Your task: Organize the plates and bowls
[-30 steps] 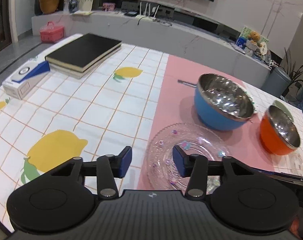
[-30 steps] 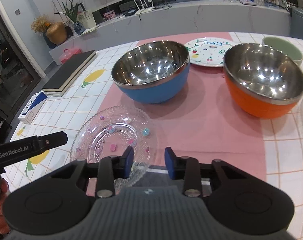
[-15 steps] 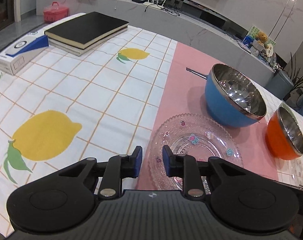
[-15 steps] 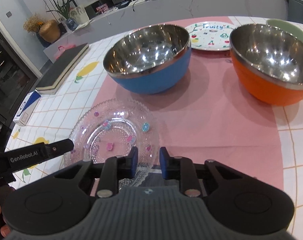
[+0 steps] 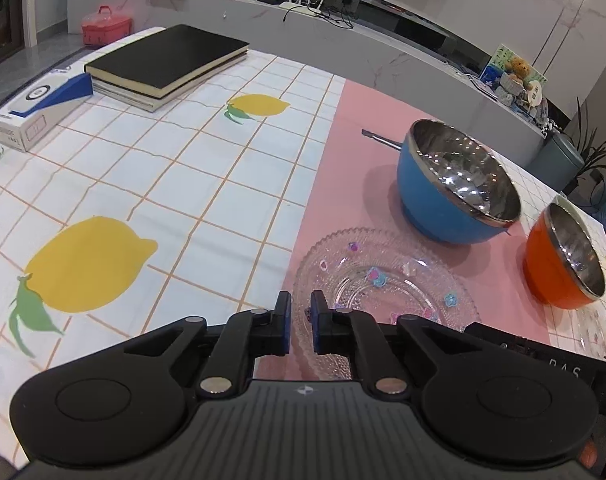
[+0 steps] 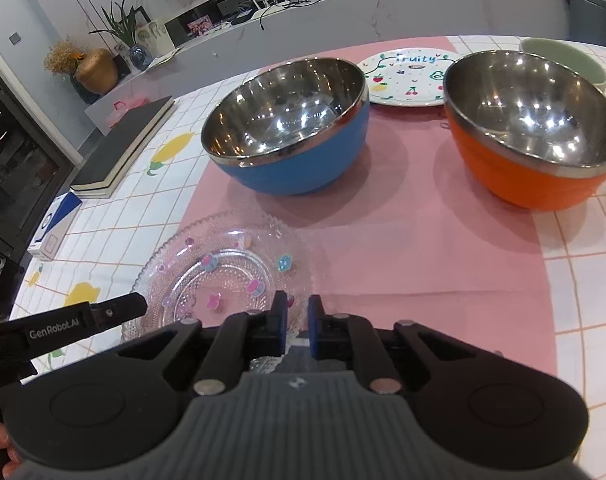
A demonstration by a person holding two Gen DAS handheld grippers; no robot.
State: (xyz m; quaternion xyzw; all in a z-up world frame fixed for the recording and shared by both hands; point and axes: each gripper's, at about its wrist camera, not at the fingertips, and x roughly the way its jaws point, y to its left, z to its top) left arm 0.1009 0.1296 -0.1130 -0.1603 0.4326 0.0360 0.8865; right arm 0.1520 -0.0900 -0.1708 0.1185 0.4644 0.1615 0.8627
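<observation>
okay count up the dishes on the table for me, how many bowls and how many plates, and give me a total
Bowls: 3, the blue bowl, orange bowl and green bowl.
Plates: 3, the clear glass plate, the Fruity plate and a second clear plate only partly visible at the right edge.
Total: 6.

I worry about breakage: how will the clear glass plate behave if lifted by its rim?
The clear glass plate looks rigid and probably brittle, so a knock against the blue bowl could chip it. Its beaded, glossy rim may slip in a narrow pinch. Being wide and shallow, it would likely sag downward from a one-edge hold.
</observation>
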